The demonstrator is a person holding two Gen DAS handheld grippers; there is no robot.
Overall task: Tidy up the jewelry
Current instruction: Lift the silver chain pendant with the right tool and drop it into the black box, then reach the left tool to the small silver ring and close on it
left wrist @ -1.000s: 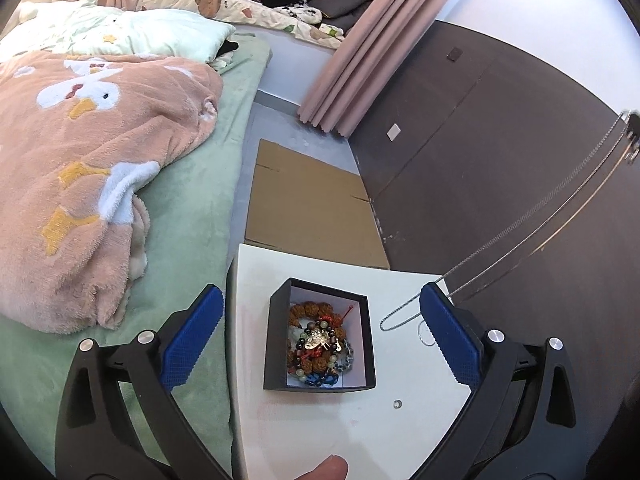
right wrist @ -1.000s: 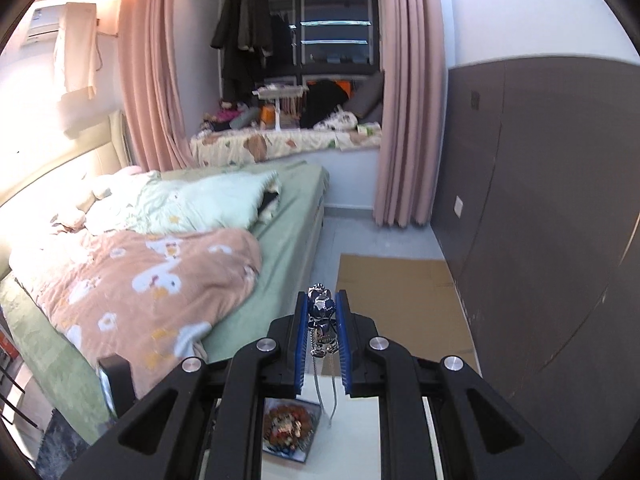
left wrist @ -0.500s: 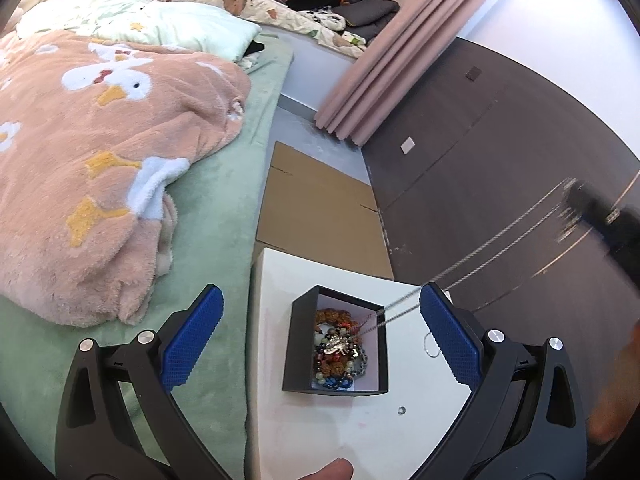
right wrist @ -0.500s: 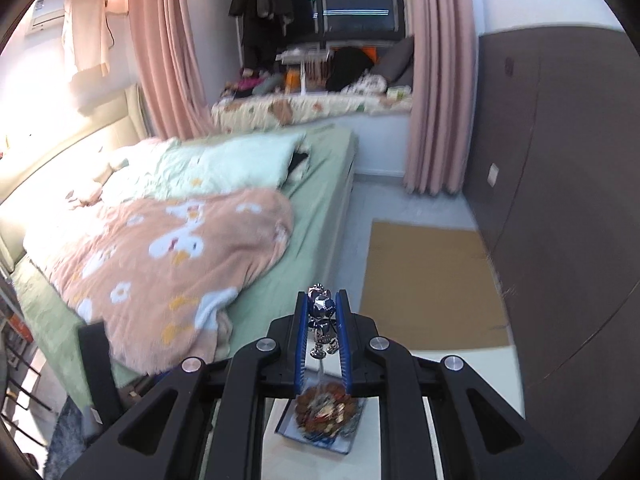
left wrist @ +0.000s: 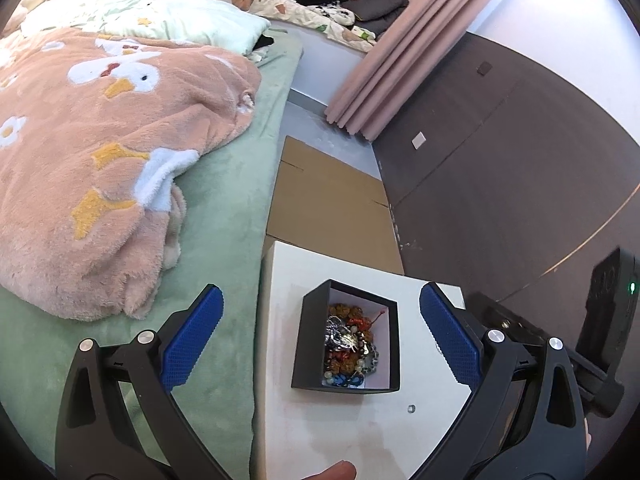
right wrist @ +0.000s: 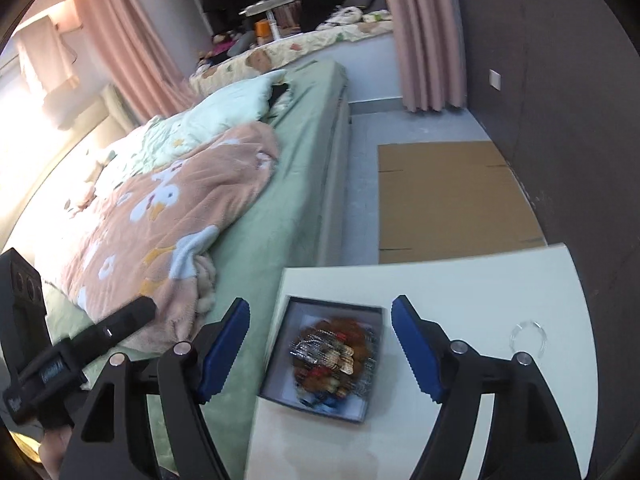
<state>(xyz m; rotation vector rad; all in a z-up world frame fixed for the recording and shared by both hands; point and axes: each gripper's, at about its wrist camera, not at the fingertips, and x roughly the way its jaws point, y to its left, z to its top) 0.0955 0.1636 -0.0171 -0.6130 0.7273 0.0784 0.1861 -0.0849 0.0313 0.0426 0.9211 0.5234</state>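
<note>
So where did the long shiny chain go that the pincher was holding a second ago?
The right gripper let it go. A second ago it was shut on the silver chain, held high; then it came down over the black box and opened. The silver chain now lies on the beads in the box. The left gripper stayed open, and the box stayed on the white table.

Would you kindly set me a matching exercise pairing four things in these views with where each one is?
Things:
1. jewelry pile
2. black box
3. clear ring
4. cardboard sheet

Places:
A. flat on the floor beyond the table
B. bare tabletop, to the right of the box
C. inside the box
D. on the white table, framed by the open left gripper and the open right gripper

Pairs: 1-C, 2-D, 3-B, 4-A
</note>
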